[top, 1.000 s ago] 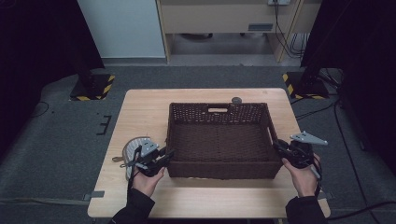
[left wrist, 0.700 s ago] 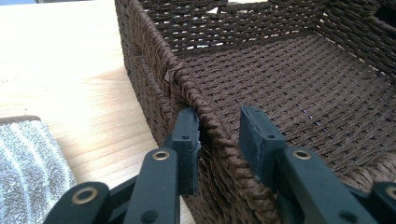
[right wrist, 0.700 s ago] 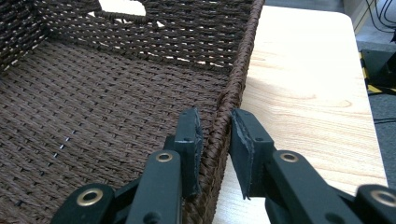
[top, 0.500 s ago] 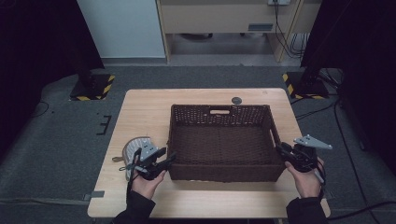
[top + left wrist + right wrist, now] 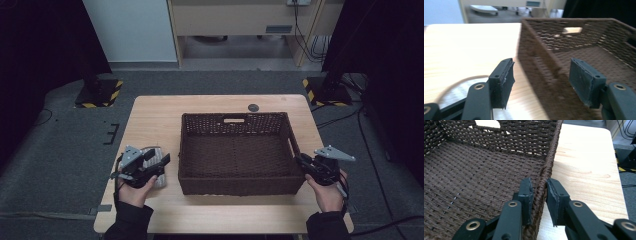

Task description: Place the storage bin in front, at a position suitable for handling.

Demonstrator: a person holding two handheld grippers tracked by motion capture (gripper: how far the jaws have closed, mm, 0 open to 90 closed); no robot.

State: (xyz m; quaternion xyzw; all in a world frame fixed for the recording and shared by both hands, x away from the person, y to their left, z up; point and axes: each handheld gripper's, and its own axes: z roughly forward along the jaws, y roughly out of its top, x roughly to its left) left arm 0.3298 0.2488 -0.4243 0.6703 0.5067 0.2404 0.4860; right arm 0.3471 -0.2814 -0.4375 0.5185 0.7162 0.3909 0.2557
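Wicker fills the middle of this scene: a dark brown, rectangular woven basket [image 5: 240, 152] sits empty on the pale wooden tabletop [image 5: 155, 117], with a cut-out handle slot in its far wall. Its right-hand wall runs straight between the jaws of the right gripper [image 5: 539, 195], one pad inside the basket and the other outside over bare wood, both pressed onto the braided rim, so that side is clamped, probably to steady or shift the basket. In the high view the right gripper [image 5: 306, 165] sits at the basket's near right corner, the person's hand behind it. On the opposite side, the left gripper [image 5: 541, 80] stands with its jaws spread wide and nothing pinched; they have just been opening, and the basket's left wall lies in the gap between the two pads without either one bearing on it. Seen from above, the left gripper [image 5: 159, 164] hangs just beside the basket's left wall, apart from it, which suggests that side has been let go while the right side keeps its hold. Under and behind the left gripper lies a small pale, roundish object [image 5: 152, 167] on the wood, too hidden to identify. Beyond the far rim, a small dark round disc [image 5: 253, 107] rests on the tabletop, well apart from both grippers.
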